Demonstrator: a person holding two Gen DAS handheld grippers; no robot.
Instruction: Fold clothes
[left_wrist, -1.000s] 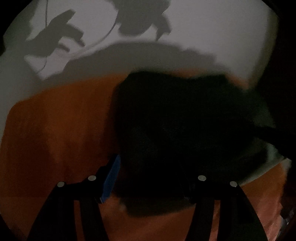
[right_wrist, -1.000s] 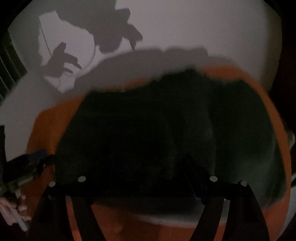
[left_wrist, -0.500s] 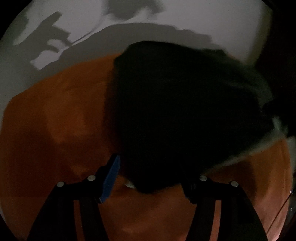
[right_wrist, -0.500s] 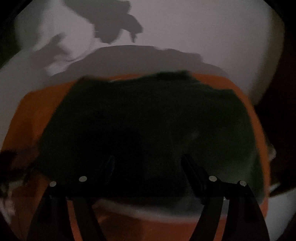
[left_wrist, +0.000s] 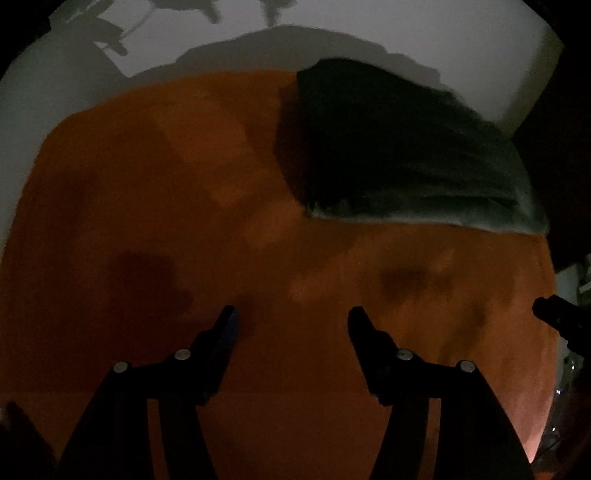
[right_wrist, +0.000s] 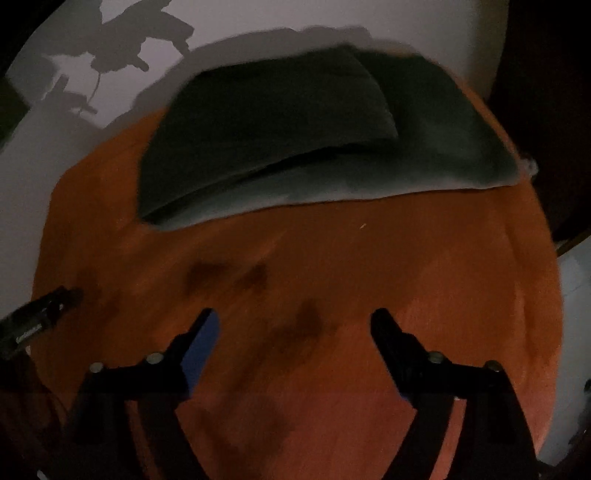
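A dark green garment (left_wrist: 399, 147) (right_wrist: 317, 136) lies folded in layers at the far side of an orange cloth (left_wrist: 184, 221) (right_wrist: 369, 280), with a top flap across its left part in the right wrist view. My left gripper (left_wrist: 291, 317) hangs open over bare orange cloth, well short of the garment, with nothing between its fingers. My right gripper (right_wrist: 291, 319) is also over bare cloth, its jaws opening and empty. Each gripper shows at the edge of the other's view: the right gripper (left_wrist: 561, 317) and the left gripper (right_wrist: 37, 314).
The orange cloth covers a table against a pale wall (left_wrist: 369, 22) (right_wrist: 258, 18) that carries the grippers' shadows. The room is dim. Dark furniture (right_wrist: 546, 110) stands at the right edge.
Both grippers have let go of the garment and pulled back toward the near side. The garment now lies folded at the far side, and the right jaws stand wider.
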